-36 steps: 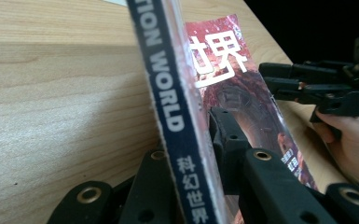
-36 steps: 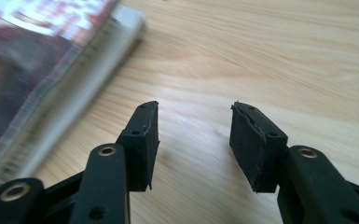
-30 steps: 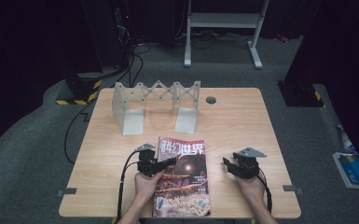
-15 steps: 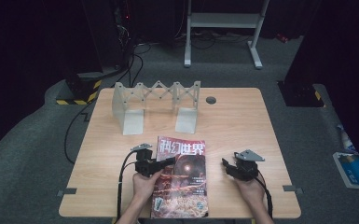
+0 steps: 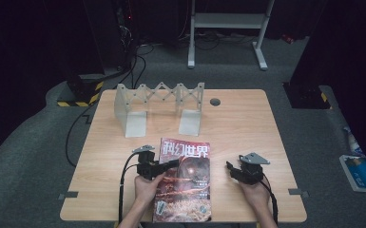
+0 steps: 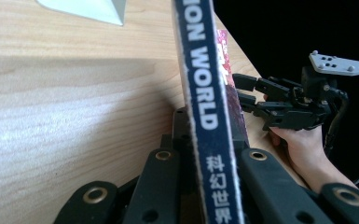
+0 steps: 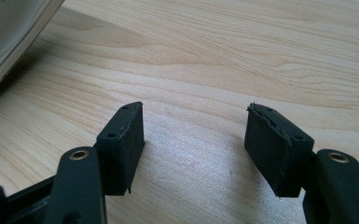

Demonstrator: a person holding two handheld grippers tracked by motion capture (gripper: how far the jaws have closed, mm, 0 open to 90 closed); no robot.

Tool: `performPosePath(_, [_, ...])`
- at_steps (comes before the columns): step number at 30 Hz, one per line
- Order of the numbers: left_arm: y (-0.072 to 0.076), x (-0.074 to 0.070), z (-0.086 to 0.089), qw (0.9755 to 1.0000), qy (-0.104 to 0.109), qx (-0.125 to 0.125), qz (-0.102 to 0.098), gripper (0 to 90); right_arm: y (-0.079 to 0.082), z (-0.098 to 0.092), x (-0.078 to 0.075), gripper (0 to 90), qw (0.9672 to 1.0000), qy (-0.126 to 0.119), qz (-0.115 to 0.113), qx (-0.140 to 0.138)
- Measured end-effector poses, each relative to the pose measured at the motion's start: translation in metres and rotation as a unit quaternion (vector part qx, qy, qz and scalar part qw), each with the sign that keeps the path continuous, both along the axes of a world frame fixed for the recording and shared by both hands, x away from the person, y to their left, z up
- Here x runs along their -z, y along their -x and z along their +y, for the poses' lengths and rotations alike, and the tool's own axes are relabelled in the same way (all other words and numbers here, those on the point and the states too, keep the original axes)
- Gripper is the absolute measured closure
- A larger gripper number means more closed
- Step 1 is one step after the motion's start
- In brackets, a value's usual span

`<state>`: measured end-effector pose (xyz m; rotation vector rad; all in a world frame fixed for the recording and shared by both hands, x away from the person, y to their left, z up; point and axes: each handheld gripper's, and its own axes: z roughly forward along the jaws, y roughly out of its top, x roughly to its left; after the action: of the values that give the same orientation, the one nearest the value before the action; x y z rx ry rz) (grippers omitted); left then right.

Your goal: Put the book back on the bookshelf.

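My left gripper (image 5: 168, 164) has its fingers clamped on the spine edge of the magazine (image 5: 184, 183), roughly a third of the way down its left side. In the left gripper view the blue spine (image 6: 200, 93) runs up between the fingers (image 6: 256, 163), lettered "WORLD". The magazine lies at the near middle of the tabletop (image 5: 247, 123), cover up, long axis running away from me, title end toward the folding rack (image 5: 159, 107), foot at the near edge. My right gripper (image 5: 232, 169) sits just beside the magazine's right side, not touching it. Its fingers (image 7: 123, 135) have just been opening and stand apart over bare wood, nothing between them.
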<state>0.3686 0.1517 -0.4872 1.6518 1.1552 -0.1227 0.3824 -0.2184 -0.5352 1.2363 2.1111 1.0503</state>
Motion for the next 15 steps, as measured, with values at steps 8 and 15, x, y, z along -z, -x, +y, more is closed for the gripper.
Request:
performPosePath(8, [-0.002, -0.011, -0.001, 0.9999, 0.011, 0.010, -0.002, 82.6, 0.000, 0.000, 0.000, 37.2, 1.0000, 0.000, 0.000, 0.001])
performPosePath(15, [-0.005, -0.026, -0.002, 0.9998, 0.007, 0.015, -0.015, 82.9, 0.000, 0.000, 0.000, 37.1, 1.0000, 0.001, 0.000, 0.000])
